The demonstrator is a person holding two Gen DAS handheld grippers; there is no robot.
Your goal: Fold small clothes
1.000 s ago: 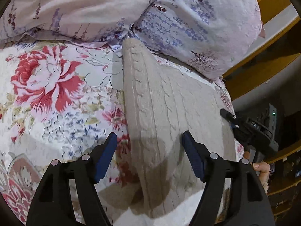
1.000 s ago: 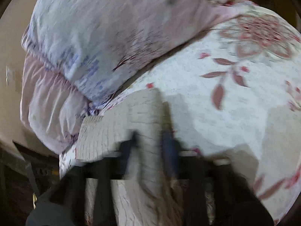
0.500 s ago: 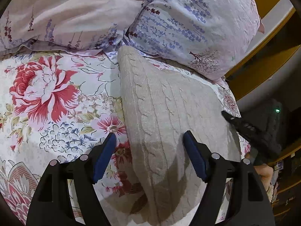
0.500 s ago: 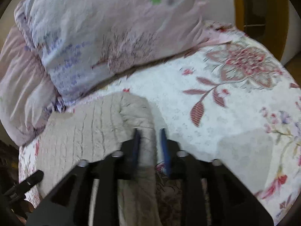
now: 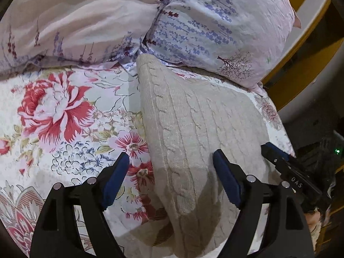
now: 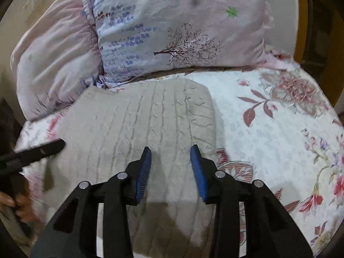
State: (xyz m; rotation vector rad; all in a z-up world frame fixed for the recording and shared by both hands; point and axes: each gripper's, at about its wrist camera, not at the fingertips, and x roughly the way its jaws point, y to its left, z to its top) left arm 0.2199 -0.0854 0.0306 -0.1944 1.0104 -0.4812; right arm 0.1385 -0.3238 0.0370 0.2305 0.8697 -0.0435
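Observation:
A beige cable-knit sweater point(image 5: 193, 118) lies folded on the floral bedspread, its far end against the pillows. My left gripper point(image 5: 169, 157) hovers over the sweater's near left edge. Its jaws are opening, one blue pad over the bedspread and one over the knit, neither pressing. In the right wrist view the same sweater point(image 6: 139, 124) lies flat, with a rounded fold along its right side. My right gripper point(image 6: 171, 149) stands open just above that side, holding nothing. The right gripper's fingers point(image 5: 277, 157) show at the sweater's right edge in the left wrist view.
Two pale lavender-print pillows point(image 5: 215, 21) point(image 5: 75, 21) lean at the head of the bed. The floral bedspread point(image 6: 268, 129) stretches to the right. A wooden bed frame point(image 5: 301, 75) and the bed's edge lie beyond the sweater. A hand point(image 6: 19, 206) grips the left tool.
My right gripper let go of the sweater's folded edge, its jaws spreading, and it rolled level. The left jaws widened a little. The sweater now lies flat.

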